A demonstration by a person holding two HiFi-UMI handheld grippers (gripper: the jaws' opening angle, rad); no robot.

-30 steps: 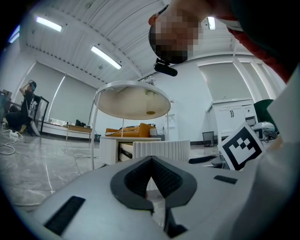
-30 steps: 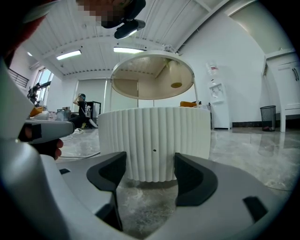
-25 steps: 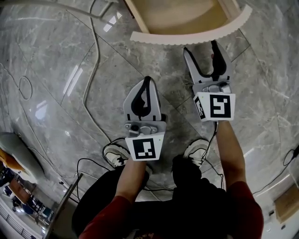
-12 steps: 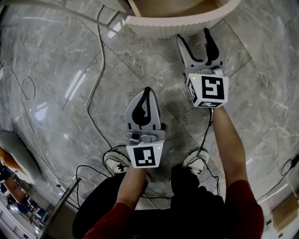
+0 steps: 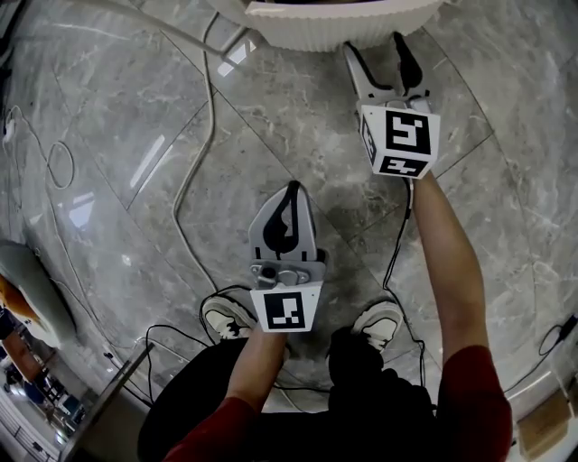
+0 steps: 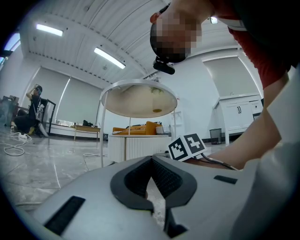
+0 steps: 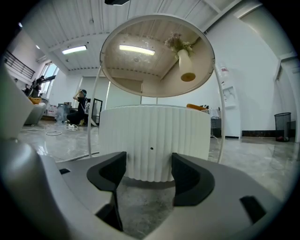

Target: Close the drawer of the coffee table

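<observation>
Head view: ribbed white drawer [image 5: 334, 27] front lies at the top edge of the frame, curved side toward the person. Whether it sits flush in the bench body cannot be told.

Right tongs [image 5: 373, 45] are spread, with the tips at the lower edge of the ribbed front; contact not resolvable. Right gripper view: right tongs [image 7: 149, 171] hold nothing, and the drawer [image 7: 154, 140] face fills the gap between the pads. The round glass bench top [image 7: 140, 61] stands above it, carrying a vase [image 7: 183, 61].

Left tongs [image 5: 291, 189] are at frame centre, well apart from the drawer, over the grey marble floor [image 5: 135, 108]. Left gripper view: left tongs [image 6: 151, 161] pressed together, empty.
</observation>
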